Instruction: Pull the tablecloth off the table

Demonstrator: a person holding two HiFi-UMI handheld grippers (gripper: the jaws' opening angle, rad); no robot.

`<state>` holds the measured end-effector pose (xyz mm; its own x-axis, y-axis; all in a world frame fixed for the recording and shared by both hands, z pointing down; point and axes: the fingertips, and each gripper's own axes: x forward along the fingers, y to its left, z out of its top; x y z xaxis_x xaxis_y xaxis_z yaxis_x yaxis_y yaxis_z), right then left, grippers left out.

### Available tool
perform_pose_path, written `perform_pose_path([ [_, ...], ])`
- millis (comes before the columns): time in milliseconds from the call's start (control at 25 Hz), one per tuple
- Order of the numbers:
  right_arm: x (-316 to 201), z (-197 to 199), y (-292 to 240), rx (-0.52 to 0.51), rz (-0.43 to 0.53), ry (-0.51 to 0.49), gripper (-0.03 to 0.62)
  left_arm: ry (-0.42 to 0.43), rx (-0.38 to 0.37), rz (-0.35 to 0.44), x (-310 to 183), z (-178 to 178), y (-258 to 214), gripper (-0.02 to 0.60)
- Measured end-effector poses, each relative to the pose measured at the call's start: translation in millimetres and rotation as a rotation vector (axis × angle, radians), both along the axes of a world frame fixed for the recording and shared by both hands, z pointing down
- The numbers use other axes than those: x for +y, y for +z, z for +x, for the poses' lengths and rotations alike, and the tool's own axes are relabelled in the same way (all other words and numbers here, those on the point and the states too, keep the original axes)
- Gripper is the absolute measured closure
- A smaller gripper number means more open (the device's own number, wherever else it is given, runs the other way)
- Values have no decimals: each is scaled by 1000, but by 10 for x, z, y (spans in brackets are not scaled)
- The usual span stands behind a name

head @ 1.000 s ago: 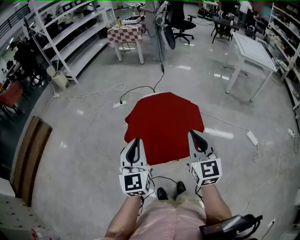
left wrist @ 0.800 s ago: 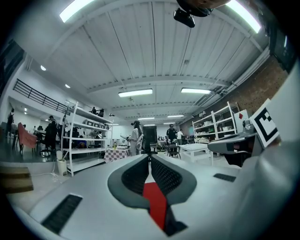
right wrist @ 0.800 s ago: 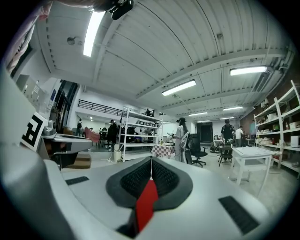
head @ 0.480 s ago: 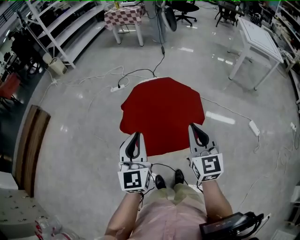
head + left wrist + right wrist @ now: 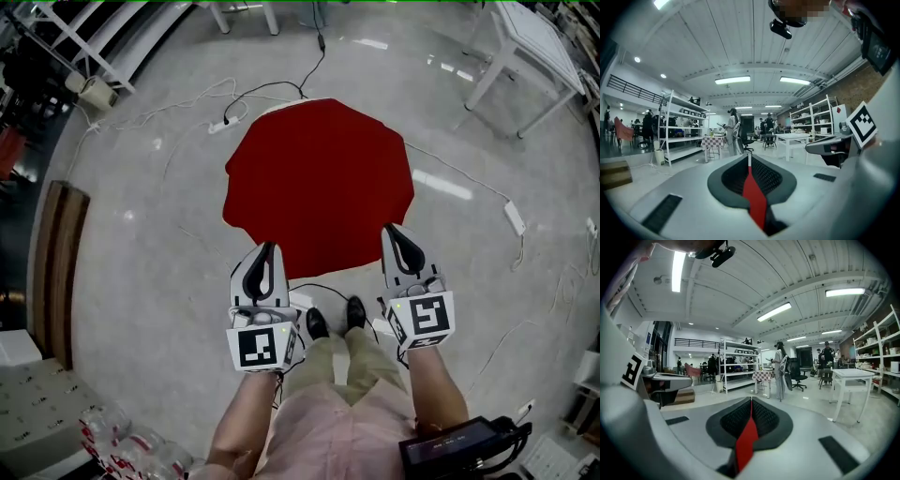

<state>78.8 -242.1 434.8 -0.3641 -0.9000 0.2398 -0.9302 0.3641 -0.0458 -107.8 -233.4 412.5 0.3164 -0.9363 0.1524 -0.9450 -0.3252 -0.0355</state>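
Pinching the near edge of the red tablecloth (image 5: 319, 178), the left claw (image 5: 265, 251) and the right claw (image 5: 396, 234) are held out side by side in front of the person, well apart, with the cloth's near edge running between them. In the left gripper view the left claw's jaws are closed together on a narrow strip of red fabric that runs down the seam between the dark ribbed pads. The right gripper view shows the same for the right claw: jaws together, with a red sliver of tablecloth caught between them.

From both claws the tablecloth spreads forward and away as a broad, many-sided red sheet over the grey floor (image 5: 150, 244). No tabletop lies beneath it. Whether its far edge touches the floor cannot be told.

Just behind and between the claws, the person's two black shoes (image 5: 317, 323) stand on the floor. Beyond the far edge of the cloth a dark cable (image 5: 317, 56) trails across the floor, and a white power strip (image 5: 217, 126) lies ahead and to the left of the left claw. A white table (image 5: 525, 37) stands far ahead and to the right of the right claw. A brown wooden board (image 5: 58, 262) lies well to the left of the left claw
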Motion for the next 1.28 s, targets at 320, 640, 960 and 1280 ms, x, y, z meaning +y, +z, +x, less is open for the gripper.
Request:
perform_pose_path([
  [320,33,117,594,1,-68,-24,576,-7,-5,-70,-8,135,550,541],
  [640,89,85,1211,15,-125,-61,574,-6,4,-141,29,164,1125,541],
  [960,335,56,2019,48,-208,-83,574,-14,24,-197,139,135,1761,541],
  [1280,486,74,2677,59,-248,-67,443,-31,51,-212,205,87,2131,541],
])
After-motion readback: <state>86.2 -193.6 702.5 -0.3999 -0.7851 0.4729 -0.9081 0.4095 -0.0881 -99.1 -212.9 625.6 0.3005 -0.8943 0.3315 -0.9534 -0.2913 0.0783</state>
